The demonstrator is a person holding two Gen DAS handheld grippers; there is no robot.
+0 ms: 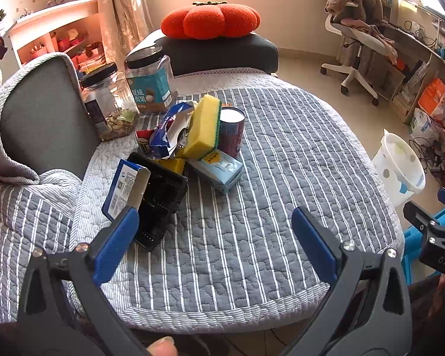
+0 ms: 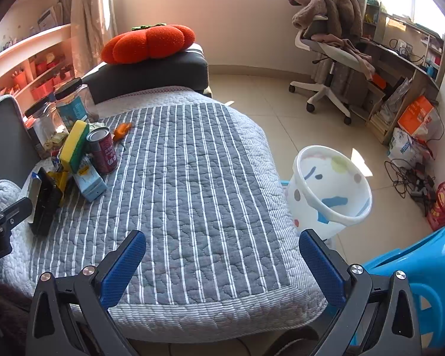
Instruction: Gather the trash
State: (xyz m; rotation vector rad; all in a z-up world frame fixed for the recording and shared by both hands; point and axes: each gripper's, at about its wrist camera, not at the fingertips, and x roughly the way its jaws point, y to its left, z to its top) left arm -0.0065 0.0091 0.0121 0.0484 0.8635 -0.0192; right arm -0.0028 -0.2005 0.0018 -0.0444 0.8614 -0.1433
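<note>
A heap of trash lies on the grey striped sofa seat (image 1: 252,207): a black plastic tray (image 1: 163,198), a blue box (image 1: 124,187) leaning on it, a light blue carton (image 1: 219,169), a purple can (image 1: 231,133), a yellow sponge (image 1: 204,127) and crumpled wrappers (image 1: 166,133). My left gripper (image 1: 216,237) is open, its left finger just in front of the blue box. In the right wrist view the same carton (image 2: 88,184), can (image 2: 103,151) and orange scrap (image 2: 121,130) show at the left. My right gripper (image 2: 222,264) hangs open over the seat's front edge. A white spotted bin (image 2: 332,190) stands on the floor.
Two clear jars (image 1: 151,83) with black lids stand behind the heap by the grey armrest (image 1: 44,121). A red pumpkin cushion (image 1: 210,20) lies on a dark stool. A white office chair (image 2: 326,68), desk clutter and cables line the right wall. A blue plastic stool (image 2: 424,290) is near right.
</note>
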